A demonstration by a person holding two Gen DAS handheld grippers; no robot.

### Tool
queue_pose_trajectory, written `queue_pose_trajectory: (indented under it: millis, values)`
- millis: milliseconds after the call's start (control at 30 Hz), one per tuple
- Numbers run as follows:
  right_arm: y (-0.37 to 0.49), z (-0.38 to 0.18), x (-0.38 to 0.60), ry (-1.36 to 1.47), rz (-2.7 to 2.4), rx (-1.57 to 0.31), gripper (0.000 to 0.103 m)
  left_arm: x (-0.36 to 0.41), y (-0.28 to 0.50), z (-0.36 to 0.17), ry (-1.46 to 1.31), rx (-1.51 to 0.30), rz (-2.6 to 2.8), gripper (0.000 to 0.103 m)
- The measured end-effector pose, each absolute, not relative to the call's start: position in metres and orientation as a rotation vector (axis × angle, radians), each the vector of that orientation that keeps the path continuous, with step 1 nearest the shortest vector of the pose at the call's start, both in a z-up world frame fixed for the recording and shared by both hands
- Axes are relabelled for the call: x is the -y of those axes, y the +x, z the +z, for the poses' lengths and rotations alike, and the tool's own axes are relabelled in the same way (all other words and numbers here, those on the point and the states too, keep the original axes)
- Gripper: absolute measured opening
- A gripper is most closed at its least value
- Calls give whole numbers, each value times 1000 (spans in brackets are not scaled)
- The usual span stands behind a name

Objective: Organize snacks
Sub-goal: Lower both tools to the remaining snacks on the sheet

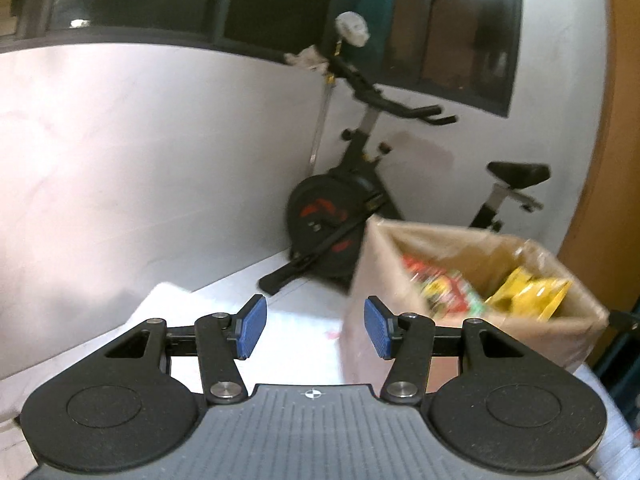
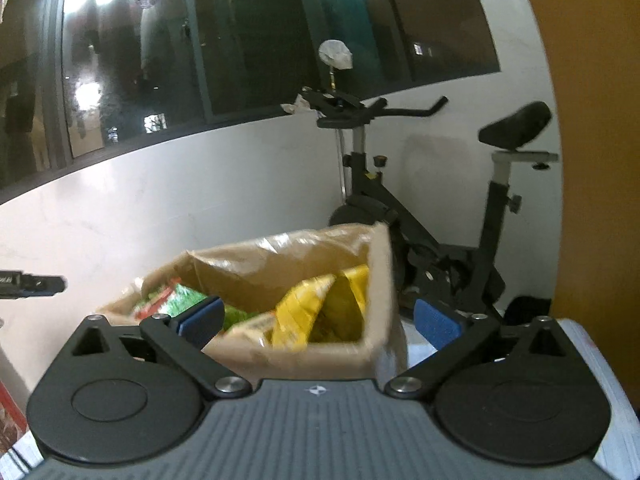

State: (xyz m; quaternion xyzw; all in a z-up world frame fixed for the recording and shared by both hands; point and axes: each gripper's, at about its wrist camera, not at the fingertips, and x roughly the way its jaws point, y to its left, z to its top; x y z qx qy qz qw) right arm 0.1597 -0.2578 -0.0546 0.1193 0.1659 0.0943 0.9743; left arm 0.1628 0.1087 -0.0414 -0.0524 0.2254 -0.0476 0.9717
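An open cardboard box (image 1: 384, 248) stands on a white surface and holds snack packets: yellow ones (image 1: 528, 294) and red-green ones (image 1: 444, 288). My left gripper (image 1: 316, 328) is open and empty, just left of the box's near corner. In the right wrist view the same box (image 2: 280, 356) sits right in front, with yellow packets (image 2: 320, 308) and green packets (image 2: 180, 298) inside. My right gripper (image 2: 318, 322) is open wide and empty, its blue pads either side of the box's near edge. The left gripper's tip (image 2: 36, 284) shows at the left edge.
A black exercise bike (image 1: 340, 208) stands behind the box against the white wall, also in the right wrist view (image 2: 440, 232). Dark windows (image 2: 160, 60) run above the wall. An orange-brown panel (image 2: 592, 160) is at the right. The white surface (image 1: 296, 320) extends left of the box.
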Motion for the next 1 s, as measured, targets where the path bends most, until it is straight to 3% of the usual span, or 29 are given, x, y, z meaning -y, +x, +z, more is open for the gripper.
queue_pose_trajectory:
  millis: [400, 1000]
  values:
    - [130, -123, 252, 246, 103, -481, 103, -114, 140, -110, -103, -595, -81, 57]
    - [129, -193, 256, 336, 35, -691, 92, -94, 112, -164, -155, -675, -108, 56]
